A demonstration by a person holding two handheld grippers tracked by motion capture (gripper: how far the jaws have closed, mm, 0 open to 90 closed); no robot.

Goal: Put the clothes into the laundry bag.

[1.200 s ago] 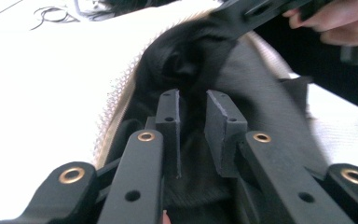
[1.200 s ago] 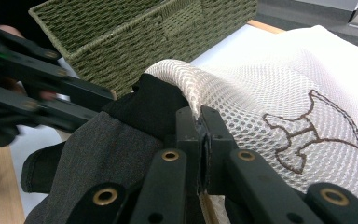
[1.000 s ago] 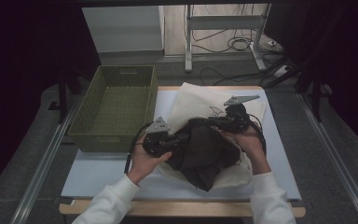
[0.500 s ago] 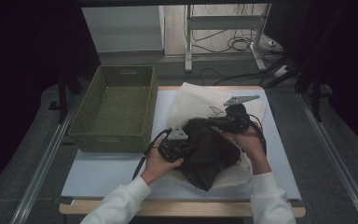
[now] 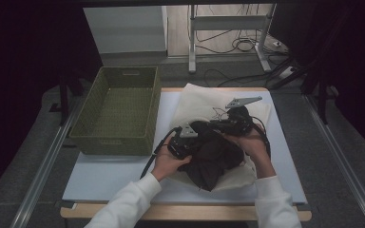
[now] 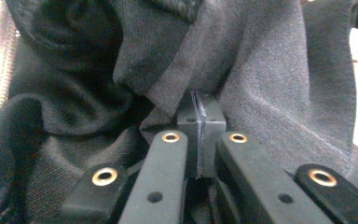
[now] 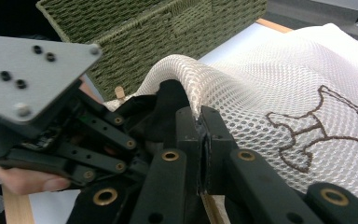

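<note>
Left gripper (image 5: 183, 142) shifted right over the last second, from the bag's left edge to hard against the dark garment (image 5: 214, 154); right gripper (image 5: 235, 124) barely moved. Reads as stuffing the garment into the mesh laundry bag (image 5: 204, 102), with the left side now pushing or re-gripping cloth at the opening. Left fingers (image 6: 186, 122) pressed together, apparently pinching a fold of dark fabric (image 6: 261, 93). Right fingers (image 7: 214, 126) also closed, clamped on the bag's rim (image 7: 186, 77), lifting it open. Garment bunched mid-worktop (image 5: 114, 171), lying on the bag, partly inside, a tail spilling toward the person. Long axis runs roughly far-to-near, loose end pointing at the near edge. Green woven basket (image 5: 119, 107) left of the bag, apart from it.
</note>
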